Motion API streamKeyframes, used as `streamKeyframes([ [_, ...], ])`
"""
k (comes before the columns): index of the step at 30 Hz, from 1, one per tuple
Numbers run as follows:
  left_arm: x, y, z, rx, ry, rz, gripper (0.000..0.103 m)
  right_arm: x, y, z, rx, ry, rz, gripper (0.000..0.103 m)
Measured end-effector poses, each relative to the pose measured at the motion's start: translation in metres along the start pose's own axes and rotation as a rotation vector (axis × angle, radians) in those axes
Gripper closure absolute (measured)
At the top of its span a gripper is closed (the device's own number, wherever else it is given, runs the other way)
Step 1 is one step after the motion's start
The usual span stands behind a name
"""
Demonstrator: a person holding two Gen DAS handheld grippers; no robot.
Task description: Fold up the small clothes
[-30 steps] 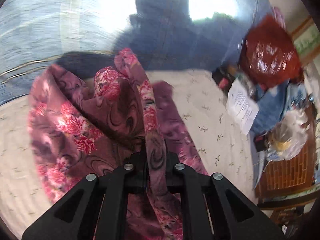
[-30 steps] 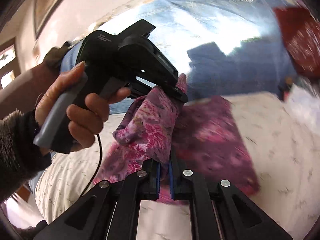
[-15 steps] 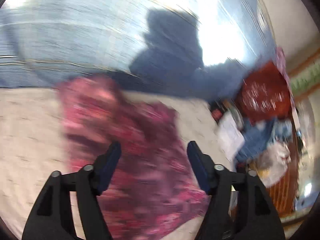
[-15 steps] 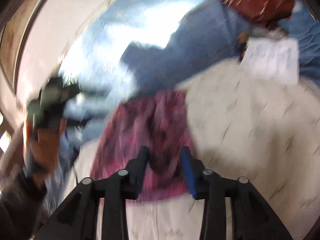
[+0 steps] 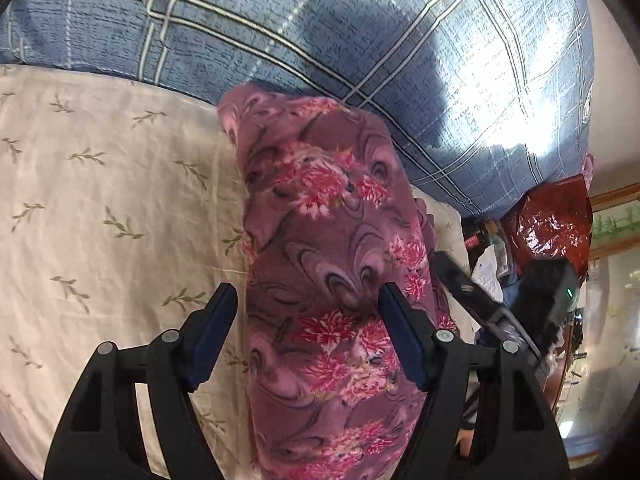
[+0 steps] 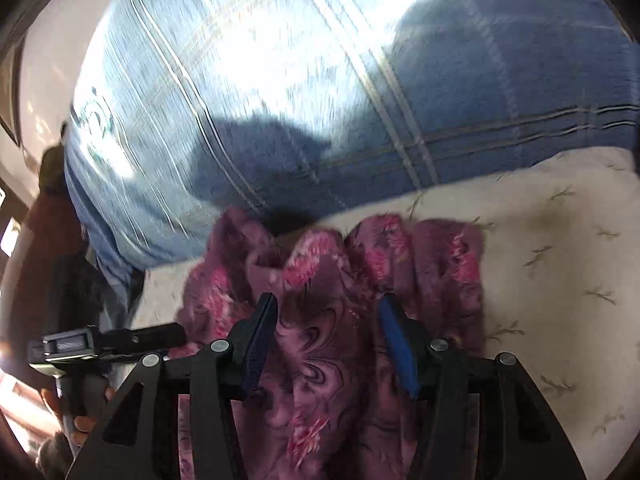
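A purple garment with pink flowers (image 5: 320, 248) lies folded into a long strip on the cream leaf-print sheet (image 5: 100, 200). My left gripper (image 5: 306, 296) hovers open over its near part, the cloth lying between and below the fingers without being pinched. In the right wrist view the same garment (image 6: 328, 352) ends in a bunched, ruffled edge toward the blue blanket. My right gripper (image 6: 326, 306) is over it with its jaws opening; the cloth lies under them, not pressed by the pads. The other gripper (image 6: 108, 340) shows at the left, held in a hand.
A blue plaid blanket (image 5: 320, 32) is piled along the far side of the sheet. At the right edge lie a red shiny bag (image 5: 548, 220), papers and clutter. The right gripper's body (image 5: 532, 304) shows beside the garment in the left wrist view.
Both grippers let go of the garment and opened. The cloth, held up and bunched a second ago, now lies flat as a folded strip on the sheet. Both hands swept sideways.
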State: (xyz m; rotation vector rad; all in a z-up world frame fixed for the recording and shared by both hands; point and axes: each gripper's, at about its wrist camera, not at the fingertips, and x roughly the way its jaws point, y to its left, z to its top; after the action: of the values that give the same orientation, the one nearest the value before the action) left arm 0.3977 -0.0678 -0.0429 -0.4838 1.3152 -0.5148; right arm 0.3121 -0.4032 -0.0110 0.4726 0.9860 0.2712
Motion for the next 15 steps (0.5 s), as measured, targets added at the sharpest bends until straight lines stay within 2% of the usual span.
streamKeyframes([
  [1,0.004,-0.001,0.0,-0.002,0.002,-0.001,0.03,0.009,0.0,0.002,-0.004,0.037,-0.018,0.063],
  [2,0.005,0.0,0.001,-0.012,0.007,-0.004,0.03,0.014,0.002,0.0,-0.019,0.053,-0.012,0.097],
  [3,0.008,-0.001,0.001,-0.02,0.012,-0.014,0.03,0.009,0.007,-0.001,-0.053,0.035,0.005,0.096],
  [5,0.005,-0.003,-0.001,-0.012,0.002,-0.043,0.03,-0.019,0.017,-0.005,-0.096,-0.07,0.038,0.097],
  [7,-0.001,-0.008,-0.001,0.026,-0.034,-0.02,0.03,-0.046,0.008,-0.006,-0.04,-0.174,0.047,0.098],
  [8,-0.003,-0.007,-0.001,0.041,-0.043,0.001,0.03,-0.047,-0.004,-0.005,0.004,-0.181,0.037,0.098],
  [11,0.015,-0.016,-0.002,0.096,-0.036,0.133,0.03,-0.014,-0.034,-0.006,0.07,-0.053,-0.096,0.098],
  [12,0.022,-0.017,-0.004,0.105,-0.018,0.168,0.03,-0.008,-0.038,-0.01,0.077,-0.025,-0.104,0.097],
  [13,0.023,-0.018,-0.006,0.105,-0.017,0.179,0.03,-0.012,-0.038,-0.012,0.091,-0.047,-0.092,0.096],
  [14,0.019,-0.019,-0.008,0.102,-0.025,0.171,0.031,-0.023,-0.038,-0.014,0.11,-0.075,-0.057,0.09],
  [15,0.012,-0.02,-0.011,0.098,-0.023,0.147,0.031,-0.037,-0.038,-0.016,0.132,-0.102,-0.009,0.089],
])
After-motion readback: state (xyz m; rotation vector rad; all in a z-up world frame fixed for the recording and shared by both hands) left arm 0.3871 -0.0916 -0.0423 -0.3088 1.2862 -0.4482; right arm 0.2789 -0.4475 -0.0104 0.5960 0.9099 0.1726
